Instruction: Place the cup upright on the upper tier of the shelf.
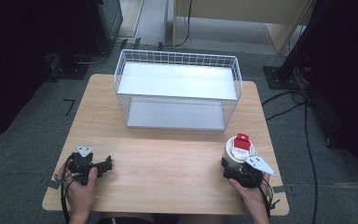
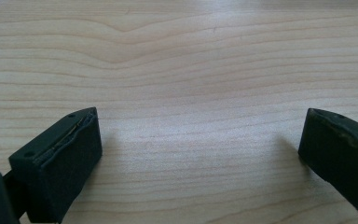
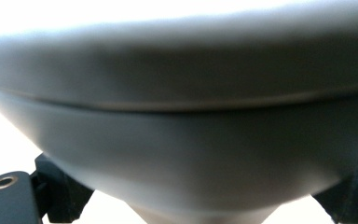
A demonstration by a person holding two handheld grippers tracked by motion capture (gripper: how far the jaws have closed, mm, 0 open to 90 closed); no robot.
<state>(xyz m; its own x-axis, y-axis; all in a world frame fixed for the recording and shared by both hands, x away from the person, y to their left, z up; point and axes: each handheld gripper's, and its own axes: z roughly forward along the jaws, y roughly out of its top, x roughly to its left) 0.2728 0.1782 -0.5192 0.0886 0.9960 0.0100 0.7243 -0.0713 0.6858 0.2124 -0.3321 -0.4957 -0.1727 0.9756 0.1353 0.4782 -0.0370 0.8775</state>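
Right claw [image 1: 238, 169] clamped on white tub [image 1: 235, 154] with red lid tab, tub just ahead of it, near bench [image 1: 168, 158] edge. Left claw [image 1: 103, 164] spread wide, empty. Risk: smooth rounded wall slipping, tub tipping before wire shelf [image 1: 177, 88].

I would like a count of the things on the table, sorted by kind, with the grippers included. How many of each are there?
Wire baskets: 1
White containers with red lid: 1
Hand-held grippers: 2, the left gripper open over bare wood, the right gripper with the container between its jaws
Total: 4
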